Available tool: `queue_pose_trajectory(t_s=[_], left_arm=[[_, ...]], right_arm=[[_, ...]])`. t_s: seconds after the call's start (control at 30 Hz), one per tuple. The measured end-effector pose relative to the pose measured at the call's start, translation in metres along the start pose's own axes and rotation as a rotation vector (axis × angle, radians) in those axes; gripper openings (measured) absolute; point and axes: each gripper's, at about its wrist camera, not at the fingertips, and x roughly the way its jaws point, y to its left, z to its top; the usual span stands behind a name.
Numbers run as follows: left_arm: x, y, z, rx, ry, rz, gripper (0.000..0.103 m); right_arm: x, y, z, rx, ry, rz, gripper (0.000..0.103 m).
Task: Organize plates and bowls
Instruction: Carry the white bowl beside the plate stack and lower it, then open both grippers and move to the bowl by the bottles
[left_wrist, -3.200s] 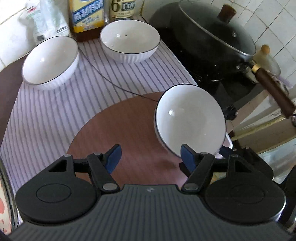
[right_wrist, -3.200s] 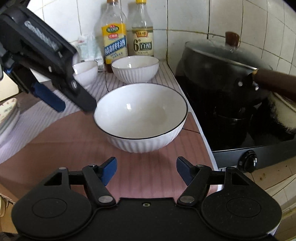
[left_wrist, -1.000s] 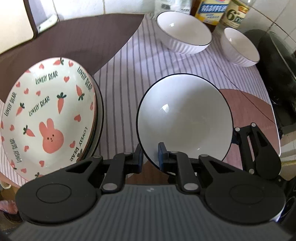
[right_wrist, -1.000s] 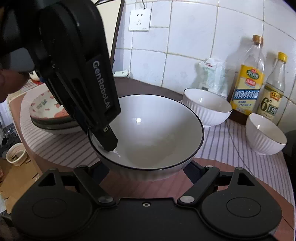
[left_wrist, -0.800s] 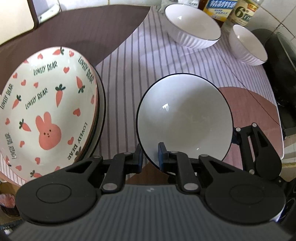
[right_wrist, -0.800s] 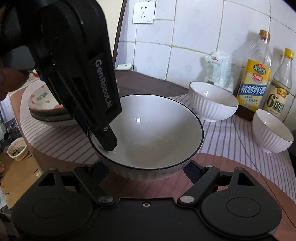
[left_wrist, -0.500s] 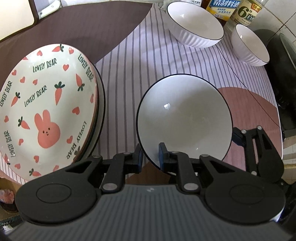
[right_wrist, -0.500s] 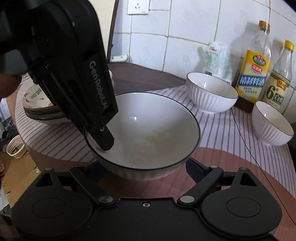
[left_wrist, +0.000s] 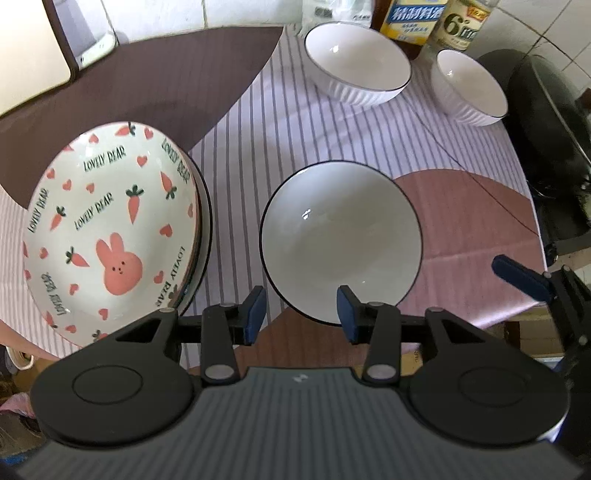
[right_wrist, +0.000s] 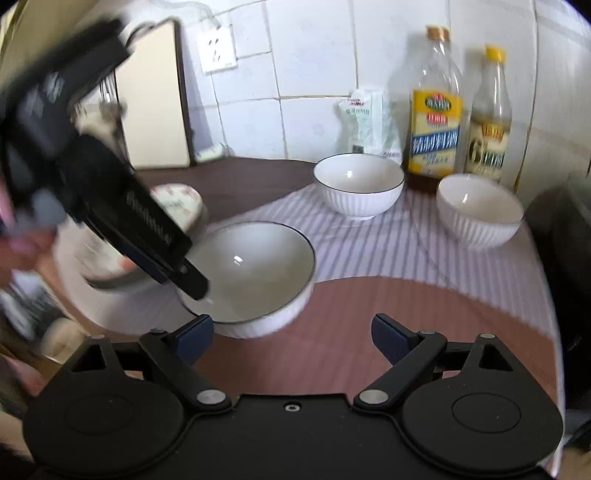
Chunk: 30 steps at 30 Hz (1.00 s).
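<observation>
A large white bowl with a dark rim (left_wrist: 341, 240) sits on the striped cloth, right of a stack of rabbit-and-carrot plates (left_wrist: 110, 229). My left gripper (left_wrist: 301, 310) is open, its blue pads on either side of the bowl's near rim and apart from it. In the right wrist view the same bowl (right_wrist: 255, 273) lies just ahead, with the left gripper's body (right_wrist: 110, 192) over its left rim. My right gripper (right_wrist: 291, 338) is open and empty, drawn back from the bowl. Two smaller white bowls (left_wrist: 356, 70) (left_wrist: 469, 86) stand at the back.
Two bottles (right_wrist: 436, 110) (right_wrist: 487, 118) and a plastic bag (right_wrist: 369, 122) stand against the tiled wall. A black wok (left_wrist: 546, 122) on the stove is at the right. The counter edge (left_wrist: 517, 310) runs close under the right gripper (left_wrist: 524, 280).
My left gripper has opened and let go of the large bowl, which now rests beside the plate stack. My right gripper has pulled back from the bowl.
</observation>
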Motion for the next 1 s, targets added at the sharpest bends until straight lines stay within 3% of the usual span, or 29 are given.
queue_pose_trajectory(t_s=[0.33, 0.53, 0.67, 0.87, 1.0], left_arm=[[-0.032, -0.007, 0.015, 0.106, -0.024, -0.028, 0.045], [-0.044, 0.000, 0.043, 0.154, -0.058, -0.067, 0.048], [-0.044, 0.010, 0.067, 0.174, -0.113, -0.051, 0.049], [-0.031, 0.031, 0.107, 0.143, -0.132, -0.141, 0.051], [-0.015, 0.043, 0.127, 0.078, -0.143, -0.196, 0.051]], right_arm=[[-0.036, -0.035, 0.031, 0.309, -0.047, 0.049, 0.094], [-0.034, -0.047, 0.061, 0.420, -0.014, -0.023, 0.086], [-0.026, -0.051, 0.082, 0.473, -0.019, -0.029, 0.081], [0.009, -0.057, 0.108, 0.576, -0.012, -0.008, 0.064], [0.050, -0.068, 0.106, 0.774, 0.012, 0.021, 0.060]])
